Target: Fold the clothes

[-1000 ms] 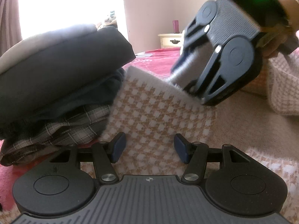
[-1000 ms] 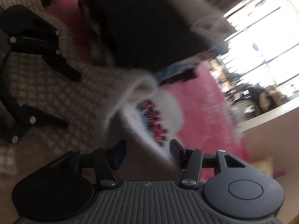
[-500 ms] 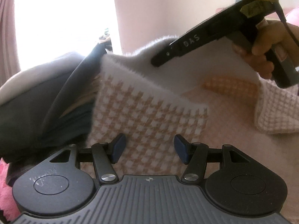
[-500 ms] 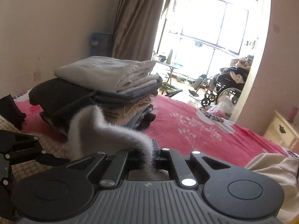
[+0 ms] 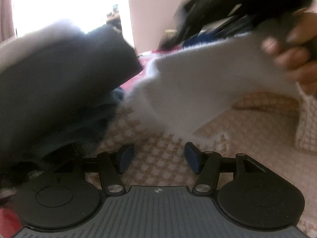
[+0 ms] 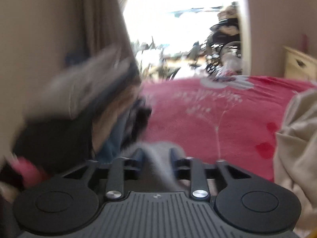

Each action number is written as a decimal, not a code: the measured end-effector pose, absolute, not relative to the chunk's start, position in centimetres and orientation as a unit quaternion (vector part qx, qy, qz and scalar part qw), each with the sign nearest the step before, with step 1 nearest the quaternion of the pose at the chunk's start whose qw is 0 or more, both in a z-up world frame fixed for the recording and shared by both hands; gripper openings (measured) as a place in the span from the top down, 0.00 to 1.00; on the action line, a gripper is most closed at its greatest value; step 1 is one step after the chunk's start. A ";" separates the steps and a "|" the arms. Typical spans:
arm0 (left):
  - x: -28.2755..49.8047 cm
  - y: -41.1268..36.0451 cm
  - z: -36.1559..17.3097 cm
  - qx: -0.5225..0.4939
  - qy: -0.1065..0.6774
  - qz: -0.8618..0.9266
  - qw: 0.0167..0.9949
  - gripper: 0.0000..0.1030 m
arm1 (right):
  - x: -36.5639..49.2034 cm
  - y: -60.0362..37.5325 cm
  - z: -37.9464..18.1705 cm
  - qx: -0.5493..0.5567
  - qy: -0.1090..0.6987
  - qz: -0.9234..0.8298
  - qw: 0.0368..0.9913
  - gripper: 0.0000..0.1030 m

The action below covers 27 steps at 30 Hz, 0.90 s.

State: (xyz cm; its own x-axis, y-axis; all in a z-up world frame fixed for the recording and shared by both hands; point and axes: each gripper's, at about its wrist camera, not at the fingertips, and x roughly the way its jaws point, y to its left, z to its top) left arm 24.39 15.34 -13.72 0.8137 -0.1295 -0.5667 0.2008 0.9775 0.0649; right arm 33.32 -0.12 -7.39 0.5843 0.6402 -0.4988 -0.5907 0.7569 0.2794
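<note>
Both views are smeared by motion blur, so fine detail is hard to read. Your left tool [image 5: 158,159] sits spread, its blue pads apart and low over the checked fleece garment [image 5: 156,148], pinching nothing. That garment lies on the bed, and one flap of it, pale fuzzy underside showing, is lifted up to the right. There your right hand [image 5: 293,59] grips the handle of the right tool [image 6: 156,154], whose upper body is cut off by the frame's top edge. In the right wrist view, that tool's jaws are opening, with a fold of the grey fuzzy cloth between the pads; whether they press on it I cannot tell. A stack of folded clothes [image 5: 55,83] crowds the left, blurred, touching the garment's edge. Beyond it the red bedspread [image 6: 208,115] lies open toward the bright doorway. A beige cloth [image 6: 297,138] is cut off at the right edge.
</note>
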 end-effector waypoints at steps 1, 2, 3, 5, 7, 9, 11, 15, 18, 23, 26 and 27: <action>24.6 15.8 -13.6 0.046 0.296 -0.090 0.950 0.45 | 32.9 -1.8 -6.4 0.078 0.293 0.343 0.889 0.55; 24.8 16.2 -13.5 0.034 0.300 -0.093 0.949 0.46 | 32.6 -3.3 -5.6 0.108 0.298 0.342 0.885 0.55; 24.8 16.1 -13.4 0.022 0.304 -0.095 0.948 0.48 | 32.1 -4.5 -5.1 0.125 0.316 0.345 0.875 0.54; 25.0 17.5 -13.2 -0.014 0.313 -0.099 0.945 0.51 | 31.0 -6.4 -4.9 0.148 0.364 0.361 0.845 0.54; 25.3 18.5 -12.9 -0.060 0.322 -0.104 0.939 0.54 | 29.8 -7.1 -6.7 0.165 0.439 0.390 0.792 0.54; 25.5 19.8 -12.6 -0.112 0.329 -0.110 0.931 0.56 | 28.5 -6.8 -9.3 0.174 0.495 0.393 0.755 0.55; 25.4 20.7 -12.3 -0.149 0.333 -0.114 0.924 0.56 | 27.9 -6.4 -11.5 0.185 0.519 0.376 0.745 0.55; 23.7 20.6 -11.6 -0.146 0.322 -0.099 0.930 0.49 | 28.2 -5.4 -15.5 0.244 0.544 0.322 0.735 0.58; 21.9 20.6 -11.3 -0.134 0.313 -0.093 0.936 0.48 | 28.3 -5.0 -16.2 0.280 0.541 0.287 0.739 0.59; 18.5 20.5 -10.9 -0.115 0.293 -0.098 0.944 0.48 | 28.0 -4.8 -15.8 0.288 0.544 0.228 0.754 0.63; 16.7 19.9 -11.1 -0.085 0.284 -0.103 0.949 0.47 | 28.2 -3.8 -15.7 0.268 0.533 0.219 0.773 0.62; 16.4 19.6 -11.4 -0.073 0.285 -0.103 0.950 0.47 | 28.3 -3.5 -15.7 0.260 0.526 0.219 0.780 0.62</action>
